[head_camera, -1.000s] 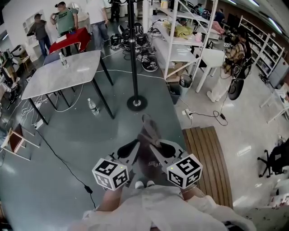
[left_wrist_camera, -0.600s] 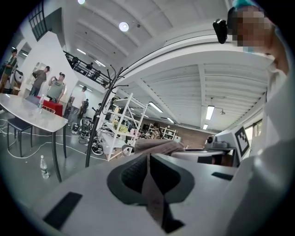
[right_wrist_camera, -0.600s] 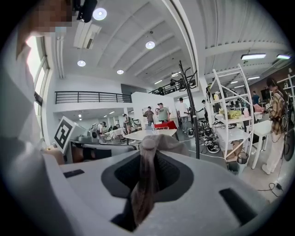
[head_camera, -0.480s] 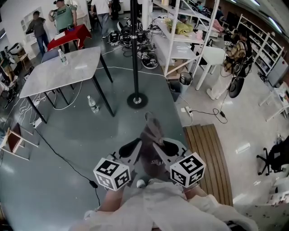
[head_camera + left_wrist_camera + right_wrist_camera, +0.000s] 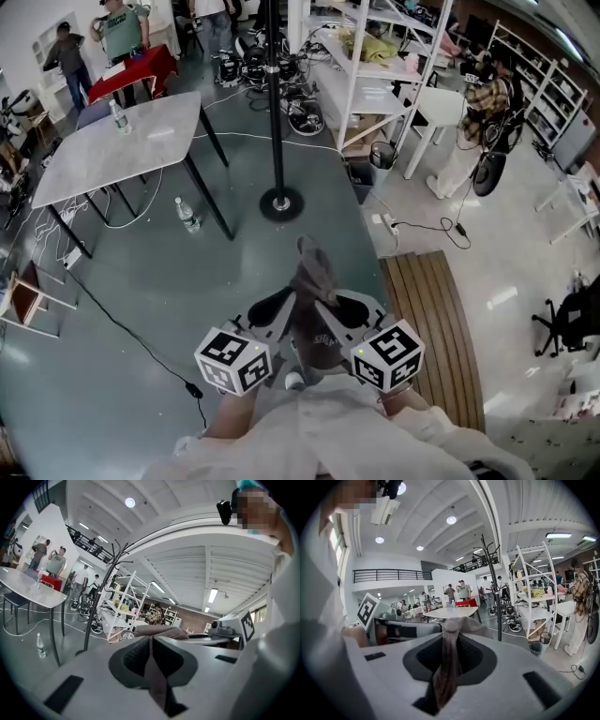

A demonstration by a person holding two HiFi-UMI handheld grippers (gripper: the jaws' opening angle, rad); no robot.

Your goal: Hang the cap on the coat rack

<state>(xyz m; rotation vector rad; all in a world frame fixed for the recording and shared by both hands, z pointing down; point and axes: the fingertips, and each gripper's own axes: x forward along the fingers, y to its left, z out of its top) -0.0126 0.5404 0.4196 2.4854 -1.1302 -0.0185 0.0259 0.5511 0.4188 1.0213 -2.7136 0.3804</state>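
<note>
Two-sided hold on the cap [image 5: 314, 281], up in the air over the floor [image 5: 187, 300], just ahead of the person's pale sleeves [image 5: 309, 431]. Pinched from its left by the left gripper [image 5: 284, 305] and from its right by the right gripper [image 5: 330, 307].

Along the left gripper [image 5: 151, 643]: fingers [image 5: 133, 656] narrowed onto a thin fold of brown cloth, with the rest of the cap [image 5: 161, 631] bunched just past the tips.

Along the right gripper [image 5: 451, 637]: fingers [image 5: 473, 656] likewise clamped on a hanging strip of the cap [image 5: 464, 624], topped by a rounded knob that neither other view shows.

Only from the head view: wooden decking [image 5: 436, 319] on the floor at right.

Farther out, a bottle [image 5: 186, 216] on the floor by the counter [image 5: 122, 150], caught in the left gripper view too [image 5: 41, 645].

Beyond, well apart from the cap, the coat rack [image 5: 275, 112]. Pole and round base only from above; curved hooks only in the gripper views [image 5: 123, 557] [image 5: 487, 545].

White shelving [image 5: 366, 84] to its right, several people [image 5: 120, 28] past the counter's far edge.
</note>
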